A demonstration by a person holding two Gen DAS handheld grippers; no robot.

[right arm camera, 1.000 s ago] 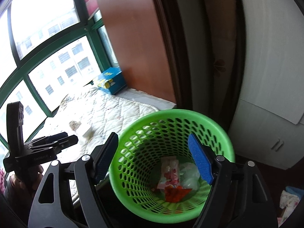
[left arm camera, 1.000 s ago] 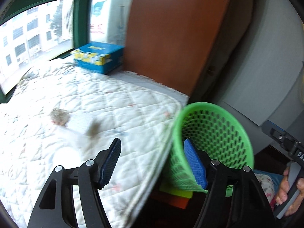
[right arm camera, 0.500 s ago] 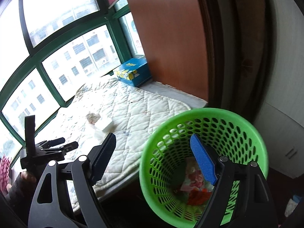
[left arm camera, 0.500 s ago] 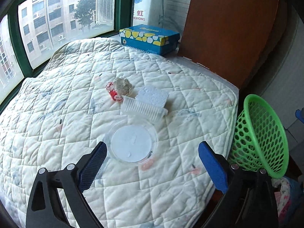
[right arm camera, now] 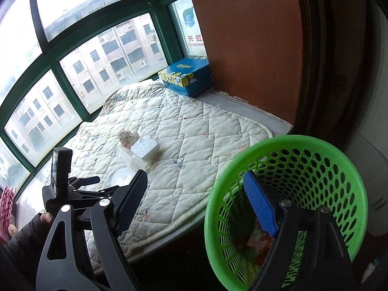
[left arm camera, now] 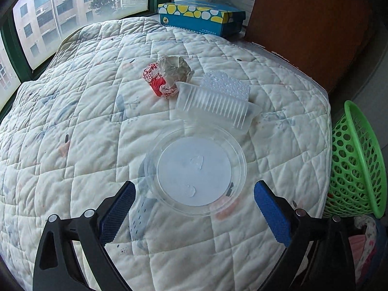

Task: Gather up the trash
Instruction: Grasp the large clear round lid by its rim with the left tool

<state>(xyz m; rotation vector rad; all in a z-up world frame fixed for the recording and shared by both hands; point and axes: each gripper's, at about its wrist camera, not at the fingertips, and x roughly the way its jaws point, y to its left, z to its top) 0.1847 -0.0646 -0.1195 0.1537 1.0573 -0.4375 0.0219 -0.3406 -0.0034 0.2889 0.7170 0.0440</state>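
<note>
Clear round lid [left arm camera: 194, 167] flat on quilt [left arm camera: 72, 126], ribbed clear tray [left arm camera: 215, 104] and crumpled red-white wrapper [left arm camera: 167, 75] just beyond. Left claw [left arm camera: 194, 208] wide open, empty, just widened. Right claw [right arm camera: 194, 201] open over green basket [right arm camera: 315, 169].

A round clear plastic lid [left arm camera: 196, 169] lies flat on the quilted mattress pad, nearest of the litter. Just beyond it, touching its far edge, sits a clear ribbed plastic tray [left arm camera: 215, 105], tipped on its side, with a piece of bubbly white foam [left arm camera: 228, 88] against its far side. To the left of the tray and touching it lies a crumpled wrapper [left arm camera: 167, 75], red-and-white print and clear film. At the right, off the pad's edge, stands a green perforated basket [right arm camera: 312, 157] holding reddish wrappers at its bottom.
</note>
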